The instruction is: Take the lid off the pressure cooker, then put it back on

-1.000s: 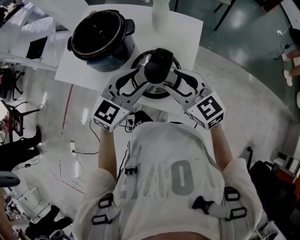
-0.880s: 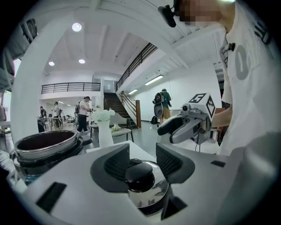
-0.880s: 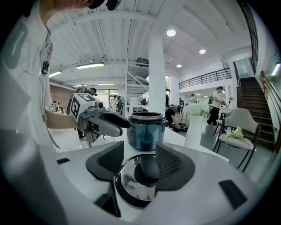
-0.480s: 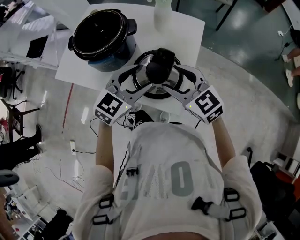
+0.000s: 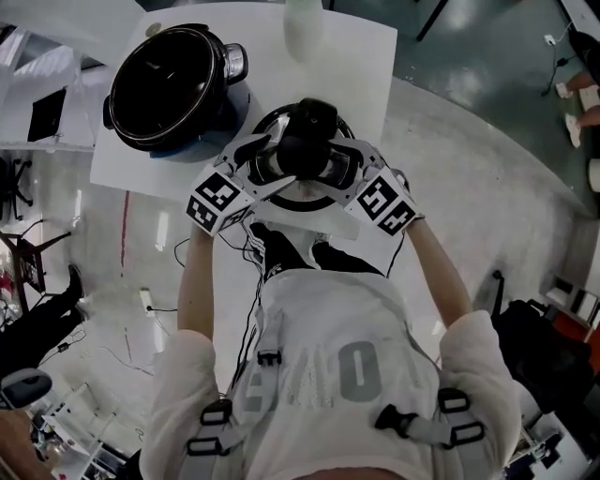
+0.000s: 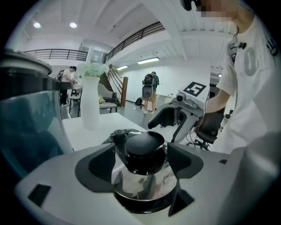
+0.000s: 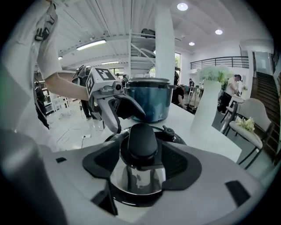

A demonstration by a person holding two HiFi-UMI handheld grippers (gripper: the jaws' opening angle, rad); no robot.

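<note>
Lid [image 5: 300, 191] is seen off the pot [image 5: 169, 84] and set flat on the white table [image 5: 361, 66], at centre of the head view, lower right of the pot. Pot is left open, dark inside, at upper left of the frame. First half is judged done: lid removed and parked. Left to do: lid to be gripped again, carried up and left, and seated back on the pot.

Left gripper [image 6: 141, 163]: jaws have just been opening and are spread wide. The black knob [image 6: 142, 147] is framed between them, but a gap is seen on each side, so nothing is gripped. Right gripper [image 7: 140, 165]: same, jaws have just been opening and stand wide, with the knob between them and the pads clear of it. The knob is flanked from left and right in the head view.

Edges and room: lid is placed close to the lower edge of the table, nearest the person, so little margin is left there. A tall white vase [image 5: 302, 26] is stood at top centre, near the lid's upper side, and is to be avoided on the lift. Bare tabletop is left at right of the lid. The route up and left to the pot is seen unobstructed; pot and lid are near and appear apart.
</note>
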